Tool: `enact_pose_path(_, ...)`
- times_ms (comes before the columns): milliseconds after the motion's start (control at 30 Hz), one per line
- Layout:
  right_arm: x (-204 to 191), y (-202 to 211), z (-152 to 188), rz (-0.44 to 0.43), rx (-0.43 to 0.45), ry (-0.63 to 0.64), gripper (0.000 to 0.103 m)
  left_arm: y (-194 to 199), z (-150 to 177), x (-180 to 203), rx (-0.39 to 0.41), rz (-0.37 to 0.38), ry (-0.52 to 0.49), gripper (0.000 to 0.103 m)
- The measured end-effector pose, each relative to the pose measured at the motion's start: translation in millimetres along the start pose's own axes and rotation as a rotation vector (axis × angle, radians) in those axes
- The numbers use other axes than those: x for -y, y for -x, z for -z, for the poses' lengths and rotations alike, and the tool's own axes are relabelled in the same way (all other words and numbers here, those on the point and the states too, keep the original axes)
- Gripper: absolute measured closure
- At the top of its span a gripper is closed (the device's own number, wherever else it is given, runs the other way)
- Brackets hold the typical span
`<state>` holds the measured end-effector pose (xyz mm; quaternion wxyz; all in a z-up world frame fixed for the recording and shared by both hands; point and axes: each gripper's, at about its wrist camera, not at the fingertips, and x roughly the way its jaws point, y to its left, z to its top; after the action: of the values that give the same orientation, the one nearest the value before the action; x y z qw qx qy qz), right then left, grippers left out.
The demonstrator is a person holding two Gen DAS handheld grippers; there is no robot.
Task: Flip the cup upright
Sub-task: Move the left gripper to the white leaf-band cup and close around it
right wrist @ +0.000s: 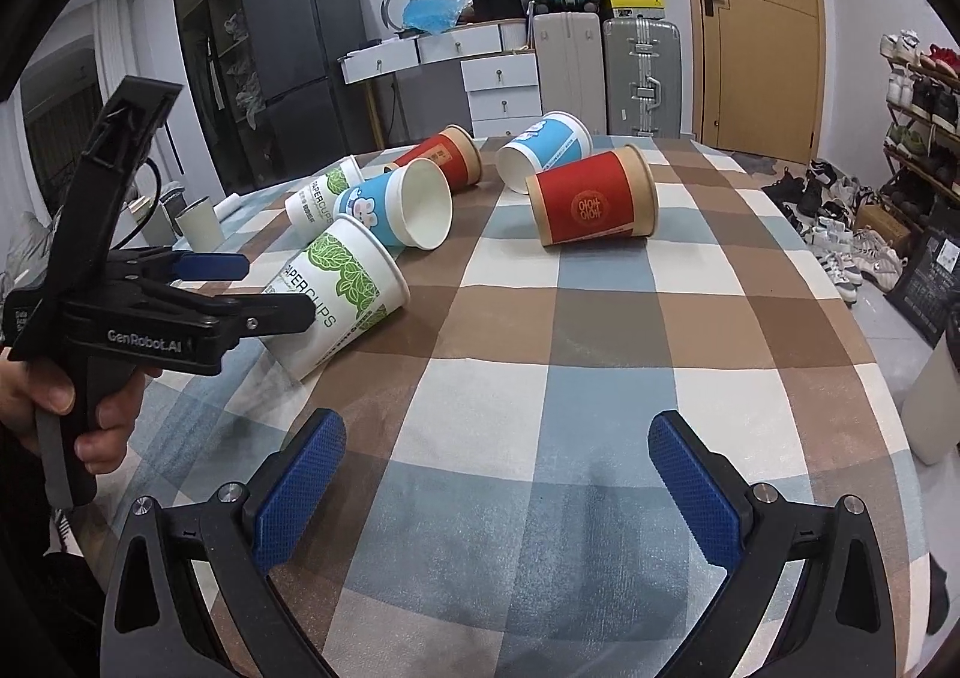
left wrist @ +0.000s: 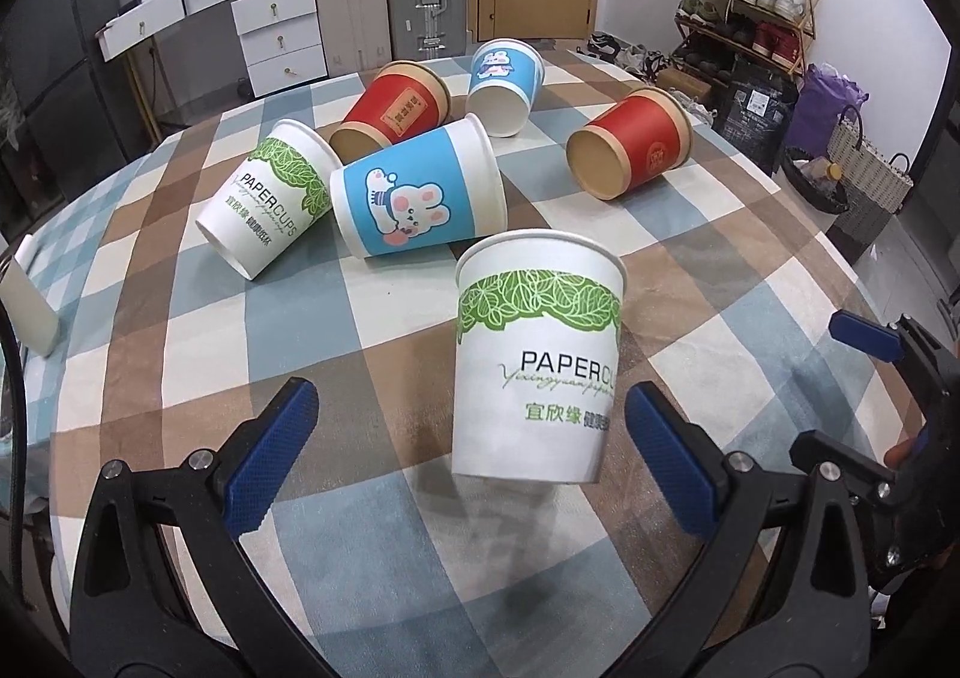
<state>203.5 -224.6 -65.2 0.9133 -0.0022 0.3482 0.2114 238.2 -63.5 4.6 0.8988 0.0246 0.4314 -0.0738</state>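
Left wrist view: the left gripper [left wrist: 468, 438] has its jaws wide apart, the blue pads either side of a white leaf-print paper cup [left wrist: 537, 360] that sits between them without either pad touching it. The cup appears mouth-up and tilted; whether its base rests fully on the checked table [left wrist: 390, 318] is hard to tell through the fisheye. Five more cups lie on their sides toward 12 o'clock: a second leaf-print cup [left wrist: 270, 198] at 10 o'clock, touching a blue rabbit cup [left wrist: 420, 186], then a red cup [left wrist: 396, 108], a far blue cup [left wrist: 504, 84], and another red cup [left wrist: 630, 150] at 1 o'clock. The right gripper [left wrist: 870, 342] shows at the 3 o'clock edge.

Right wrist view: the right gripper's jaws stand wide apart over bare cloth, holding nothing. At 9 o'clock a hand [right wrist: 66, 408] grips the left gripper's handle; the leaf-print cup leans steeply just beyond its open jaws. The other cups lie toward 12 o'clock, with suitcases [right wrist: 606, 72] behind the table.
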Motion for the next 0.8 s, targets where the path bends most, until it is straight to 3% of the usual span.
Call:
enact_pose_path(67, -1, -1, 0, 0.004, -0.005, 0.002, 0.000, -5, -3, 1, -0.015, 0.006, -0.004, 0.002)
enact_pose_path(200, -2, -3, -1, 0.007, -0.006, 0.006, 0.000, -15, -8, 5, -0.045, 0.032, -0.016, 0.014)
enact_pose_path(267, -2, -3, -1, 0.013, -0.006, 0.005, 0.000, -19, -8, 7, -0.057, 0.045, -0.018, 0.025)
enact_pose_path(333, -1, -2, -1, 0.015, -0.005, 0.002, 0.000, -21, -9, 8, -0.067, 0.065, -0.014, 0.043)
enact_pose_path(467, -1, -1, 0, 0.015, -0.001, -0.003, 0.000, -21, -8, 8, -0.064, 0.097, 0.004, 0.044)
enact_pose_path(800, -5, 2, -1, 0.010, 0.019, 0.005, 0.000, 0, 6, -10, -0.035, 0.069, 0.124, 0.044)
